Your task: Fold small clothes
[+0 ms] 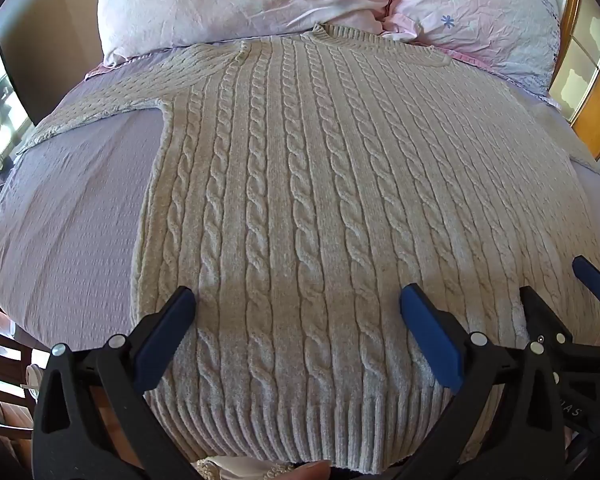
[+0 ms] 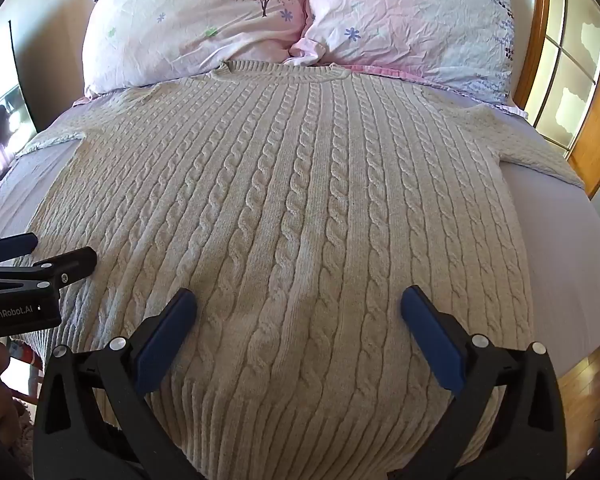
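A cream cable-knit sweater [image 1: 300, 184] lies flat and face up on the bed, collar toward the pillows, ribbed hem nearest me, both sleeves spread out to the sides. It also fills the right wrist view [image 2: 292, 208]. My left gripper [image 1: 298, 304] is open and empty, hovering over the lower left part of the sweater near the hem. My right gripper [image 2: 299, 304] is open and empty over the lower right part. The right gripper also shows at the right edge of the left wrist view [image 1: 560, 280], the left gripper at the left edge of the right wrist view [image 2: 60, 250].
The bed has a lilac sheet [image 1: 68, 216]. Two pink floral pillows [image 2: 188, 24] [image 2: 412, 20] lie at the head, touching the sweater's collar. A wooden window frame [image 2: 556, 80] stands on the right. A wooden floor [image 2: 584, 384] shows beyond the bed's right edge.
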`<state>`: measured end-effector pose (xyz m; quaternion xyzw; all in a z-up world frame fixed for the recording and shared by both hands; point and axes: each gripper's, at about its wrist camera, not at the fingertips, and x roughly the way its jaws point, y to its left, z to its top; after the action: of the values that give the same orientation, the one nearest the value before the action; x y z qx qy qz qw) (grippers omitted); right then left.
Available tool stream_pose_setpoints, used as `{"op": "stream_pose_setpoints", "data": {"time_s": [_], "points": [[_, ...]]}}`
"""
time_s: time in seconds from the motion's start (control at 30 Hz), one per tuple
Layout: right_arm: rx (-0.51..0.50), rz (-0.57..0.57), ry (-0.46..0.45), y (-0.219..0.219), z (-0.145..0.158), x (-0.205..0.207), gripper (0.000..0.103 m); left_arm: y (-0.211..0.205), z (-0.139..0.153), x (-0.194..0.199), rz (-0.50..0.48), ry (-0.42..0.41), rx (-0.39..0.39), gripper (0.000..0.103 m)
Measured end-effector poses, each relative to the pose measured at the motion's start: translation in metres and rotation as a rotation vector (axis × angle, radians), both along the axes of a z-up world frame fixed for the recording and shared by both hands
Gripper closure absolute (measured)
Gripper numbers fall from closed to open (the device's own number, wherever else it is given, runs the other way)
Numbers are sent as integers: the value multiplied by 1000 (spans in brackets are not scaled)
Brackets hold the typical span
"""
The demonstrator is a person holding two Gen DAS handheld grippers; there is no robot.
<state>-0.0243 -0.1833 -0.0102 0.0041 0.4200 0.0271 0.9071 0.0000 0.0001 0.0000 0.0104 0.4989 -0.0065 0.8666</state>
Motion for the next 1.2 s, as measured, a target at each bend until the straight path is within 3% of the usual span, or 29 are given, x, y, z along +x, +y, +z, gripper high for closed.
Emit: {"op": "stream_pose_setpoints", "data": {"time_s": [1.2], "points": [[1,0,7,1,-2,1,1,0,0,0,0,-4,1,2]]}}
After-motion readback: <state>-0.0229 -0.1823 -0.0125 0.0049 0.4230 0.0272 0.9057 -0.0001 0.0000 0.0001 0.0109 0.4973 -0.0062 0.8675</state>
